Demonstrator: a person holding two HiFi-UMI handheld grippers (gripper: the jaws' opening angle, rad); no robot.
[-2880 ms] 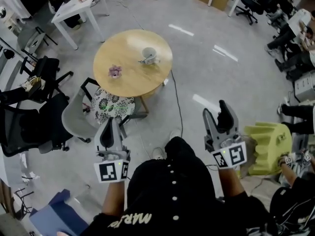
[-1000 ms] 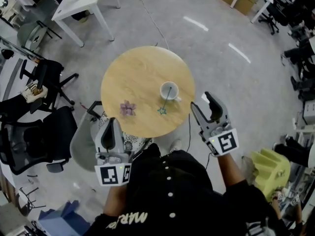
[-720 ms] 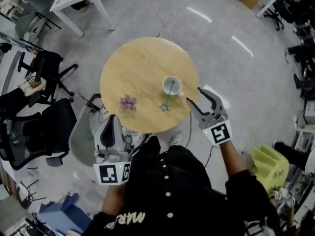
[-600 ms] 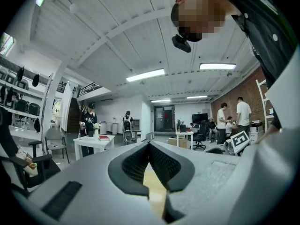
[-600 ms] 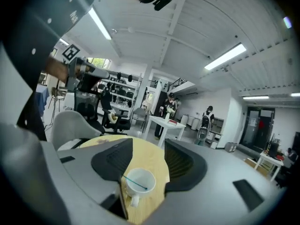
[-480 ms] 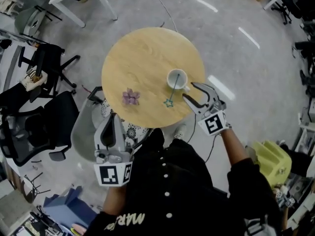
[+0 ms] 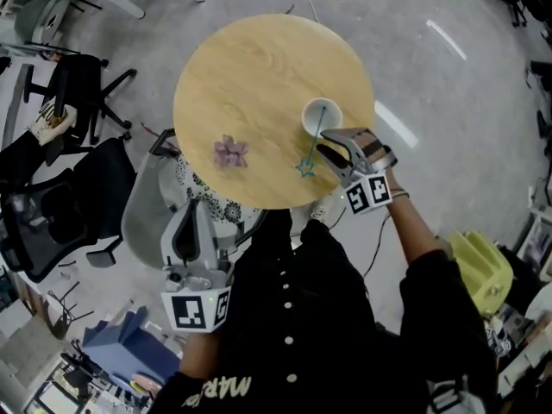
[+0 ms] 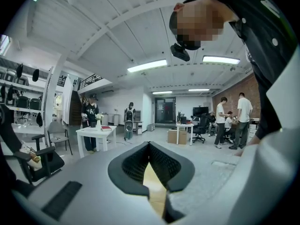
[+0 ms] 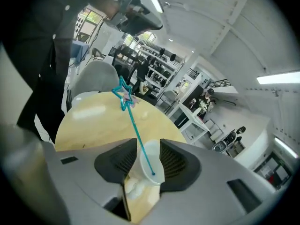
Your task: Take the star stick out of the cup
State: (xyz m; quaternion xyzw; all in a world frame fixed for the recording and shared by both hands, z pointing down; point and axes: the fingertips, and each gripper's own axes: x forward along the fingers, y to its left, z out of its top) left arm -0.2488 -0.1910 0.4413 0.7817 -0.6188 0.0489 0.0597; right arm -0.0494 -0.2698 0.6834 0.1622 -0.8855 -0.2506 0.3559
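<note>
A white cup stands near the right edge of the round wooden table. A teal star stick leans out of the cup toward me, star end low. My right gripper reaches in from the right, at the cup's near side. In the right gripper view the cup and the foot of the star stick lie in the gap of the right gripper. Its jaws are closing, and no firm press shows. My left gripper hangs shut off the table by my body, nothing in it.
A purple flower lies on the table left of the cup. A grey chair stands at the table's near left, a black office chair farther left. A yellow stool is at my right. Behind the left gripper are people and white desks.
I have come up to the table. My right gripper swung in from beside the table to the cup, and its jaws have narrowed. The left gripper stayed low and shut.
</note>
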